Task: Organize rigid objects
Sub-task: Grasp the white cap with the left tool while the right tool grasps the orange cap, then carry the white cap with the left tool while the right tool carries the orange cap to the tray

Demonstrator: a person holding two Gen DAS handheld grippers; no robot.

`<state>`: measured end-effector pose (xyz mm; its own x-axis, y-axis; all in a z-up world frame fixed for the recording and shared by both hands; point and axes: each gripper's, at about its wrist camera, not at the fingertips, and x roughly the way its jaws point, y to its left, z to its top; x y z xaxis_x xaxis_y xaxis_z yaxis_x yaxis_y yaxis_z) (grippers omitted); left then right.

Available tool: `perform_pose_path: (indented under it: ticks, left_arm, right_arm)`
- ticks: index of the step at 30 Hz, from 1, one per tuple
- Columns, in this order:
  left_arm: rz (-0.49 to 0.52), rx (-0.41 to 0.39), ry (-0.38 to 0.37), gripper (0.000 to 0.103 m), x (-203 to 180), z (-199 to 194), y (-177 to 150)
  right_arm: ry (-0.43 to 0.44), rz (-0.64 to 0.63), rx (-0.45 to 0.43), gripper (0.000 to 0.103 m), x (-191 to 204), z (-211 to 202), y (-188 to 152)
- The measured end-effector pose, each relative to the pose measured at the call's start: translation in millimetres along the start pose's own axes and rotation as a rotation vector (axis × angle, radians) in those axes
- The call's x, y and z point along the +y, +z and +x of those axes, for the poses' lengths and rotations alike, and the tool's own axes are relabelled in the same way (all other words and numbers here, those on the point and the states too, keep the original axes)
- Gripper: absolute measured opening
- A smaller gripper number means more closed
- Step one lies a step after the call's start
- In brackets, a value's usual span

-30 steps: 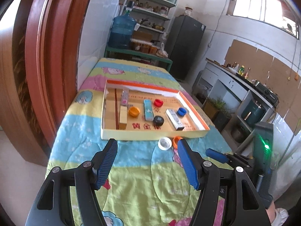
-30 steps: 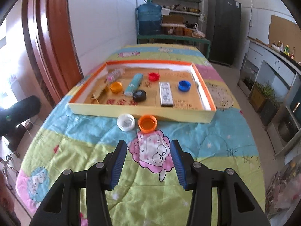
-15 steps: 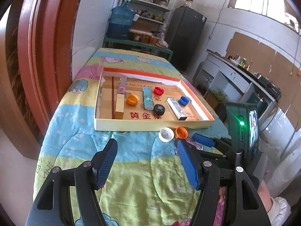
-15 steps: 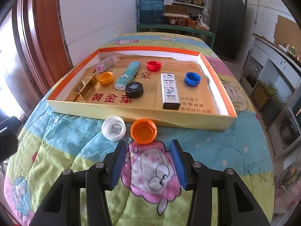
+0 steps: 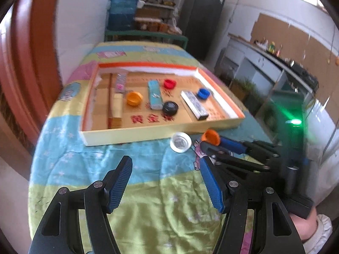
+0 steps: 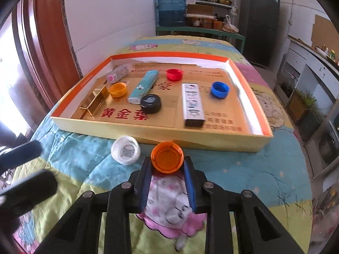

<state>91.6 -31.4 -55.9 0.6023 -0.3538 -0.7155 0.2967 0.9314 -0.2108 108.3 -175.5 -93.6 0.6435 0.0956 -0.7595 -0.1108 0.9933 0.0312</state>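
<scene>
Closing in since the earlier frame, right gripper (image 6: pixel 167 166) now pinches the orange cap (image 6: pixel 167 157) — left gripper (image 5: pixel 167 186) wide.

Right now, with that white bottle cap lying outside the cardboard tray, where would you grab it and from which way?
Grip the white cap by its round rim, coming down from above and from the near side. It lies flat, open side up, on the blanket, so the rim offers two opposite walls. The open left gripper looks best placed; the right gripper, jaws closing, has the orange cap between them.

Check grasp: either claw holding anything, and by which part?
Right claw is closing on the orange cap, pads at opposite sides of its rim. Left claw holds nothing.
</scene>
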Motion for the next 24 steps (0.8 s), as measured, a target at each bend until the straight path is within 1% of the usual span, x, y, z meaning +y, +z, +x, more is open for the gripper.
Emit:
perform_pose_path:
  ticks: [4, 8, 13, 15, 17, 19, 21, 23, 24]
  left_arm:
    - [0.039, 0.058, 0.029, 0.068, -19.5, 29.3, 8.3]
    - [0.044, 0.083, 0.074, 0.068, -26.6, 53.6, 14.8]
    - [0.025, 0.104, 0.113, 0.068, -28.1, 73.3, 19.1]
    - [0.025, 0.108, 0.131, 0.066, -28.1, 77.3, 18.5]
    - [0.036, 0.094, 0.168, 0.056, -30.8, 78.3, 17.7]
    - [0.049, 0.089, 0.192, 0.053, -33.3, 79.8, 17.1]
    - [0.053, 0.087, 0.195, 0.049, -34.4, 79.7, 17.1]
    - [0.054, 0.079, 0.199, 0.032, -34.2, 78.8, 16.6]
    - [0.054, 0.078, 0.201, 0.031, -34.4, 78.5, 16.3]
  right_arm:
    - [0.002, 0.045, -0.011, 0.030, -20.3, -13.3, -8.8]
    - [0.015, 0.072, -0.022, 0.030, -35.4, -22.1, -15.2]
    - [0.039, 0.101, -0.034, 0.030, -50.5, -27.4, -20.3]
    - [0.049, 0.109, -0.037, 0.030, -54.2, -27.4, -21.9]
    - [0.059, 0.117, -0.038, 0.030, -57.3, -27.8, -23.6]
    - [0.071, 0.123, -0.039, 0.030, -59.5, -28.1, -24.7]
    - [0.080, 0.125, -0.040, 0.030, -60.3, -28.6, -25.5]
    - [0.085, 0.125, -0.040, 0.030, -60.1, -28.6, -25.7]
    - [0.087, 0.125, -0.041, 0.030, -59.8, -29.1, -25.9]
